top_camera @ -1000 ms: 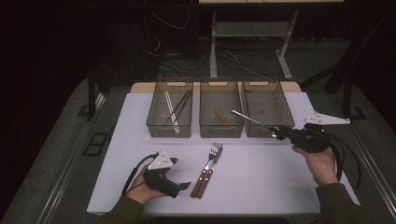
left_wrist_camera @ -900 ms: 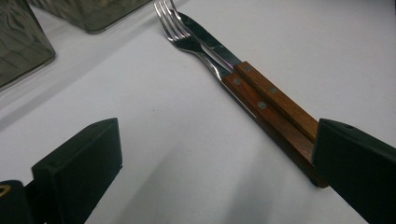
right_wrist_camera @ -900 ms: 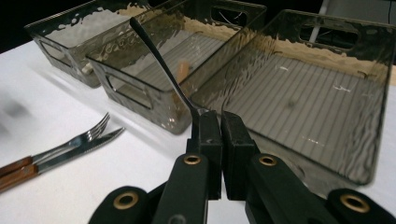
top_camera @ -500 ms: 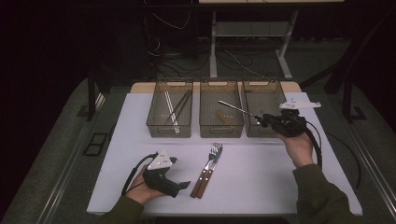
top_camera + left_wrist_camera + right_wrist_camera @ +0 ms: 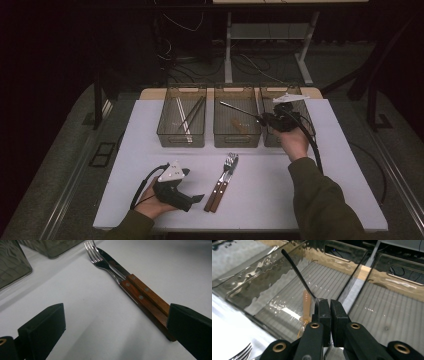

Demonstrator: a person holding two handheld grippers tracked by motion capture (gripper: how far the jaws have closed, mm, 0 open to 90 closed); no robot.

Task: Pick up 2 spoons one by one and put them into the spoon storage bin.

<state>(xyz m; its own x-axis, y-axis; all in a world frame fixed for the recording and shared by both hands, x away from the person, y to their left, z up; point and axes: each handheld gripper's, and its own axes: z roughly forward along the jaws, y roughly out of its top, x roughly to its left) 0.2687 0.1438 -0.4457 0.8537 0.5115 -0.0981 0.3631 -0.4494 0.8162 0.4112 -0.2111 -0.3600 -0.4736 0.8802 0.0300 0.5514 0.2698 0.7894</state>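
Work in hand: sorting cutlery from the tabletop (image 5: 325, 200) into three clear bins along its far edge.
Step, as judged: the carry-and-place stage for one piece, with release not yet made.
Right gripper (image 5: 263, 119): jaws pressed tight together on the end of a thin dark-handled utensil (image 5: 239, 109), possibly a spoon; its working end is hidden between the jaws.
Utensil position: held in the air above the middle bin (image 5: 237, 141), handle slanting toward the far left, the gripper over the wall between the middle bin and the right bin (image 5: 270, 141).
Left gripper (image 5: 196, 199): resting near the tabletop's near edge, jaws spread wide and gripping nothing.
Remaining items: a fork (image 5: 229, 165) and a knife (image 5: 216, 192), wooden-handled, lying touching side by side at mid-table, just beside the left gripper.
Left bin (image 5: 182, 139): holds several long thin pieces.
Next move, as judged: choose the correct bin, lower the utensil clear of the dividing wall, then part the jaws.
High view: gives the full layout of bins, both hands and the loose pair.
Right gripper view: shows the clamp on the utensil (image 5: 299, 275) and an orange-tan piece (image 5: 306, 305) lying on the middle bin's floor.
Left gripper view: shows the fork (image 5: 98, 258) and knife (image 5: 150, 293) close, handle ends beside one open jaw.
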